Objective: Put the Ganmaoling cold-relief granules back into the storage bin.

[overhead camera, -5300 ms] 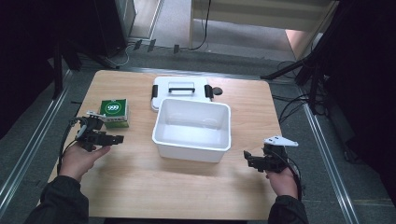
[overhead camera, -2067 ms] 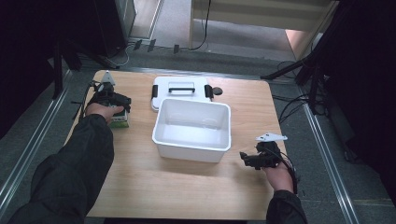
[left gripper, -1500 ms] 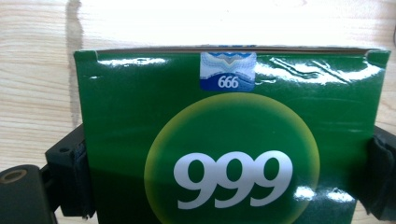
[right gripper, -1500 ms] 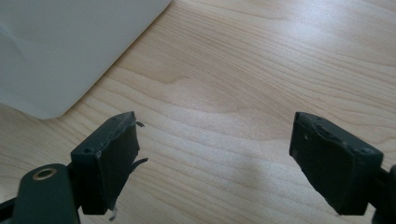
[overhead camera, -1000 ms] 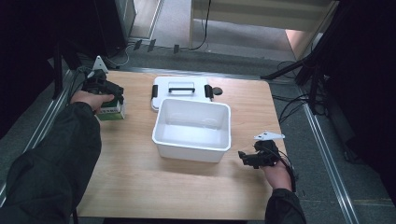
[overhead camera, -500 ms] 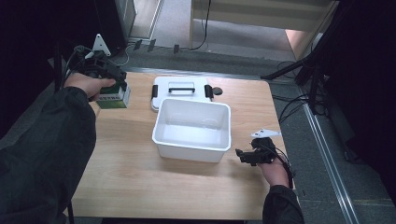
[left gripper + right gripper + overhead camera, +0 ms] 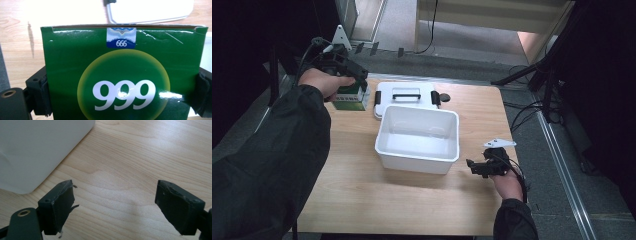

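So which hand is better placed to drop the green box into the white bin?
Left. The left gripper is already shut on the green box, held up beside the lid behind the white bin. The right gripper is open, low over the table.

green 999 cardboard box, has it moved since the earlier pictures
Yes. The green 999 cardboard box, clamped by the left gripper, shifted toward the far edge, now beside the white lid.

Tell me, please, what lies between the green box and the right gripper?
In the high view, the white bin sits on the table between the green box, held in the left gripper, and the right gripper.
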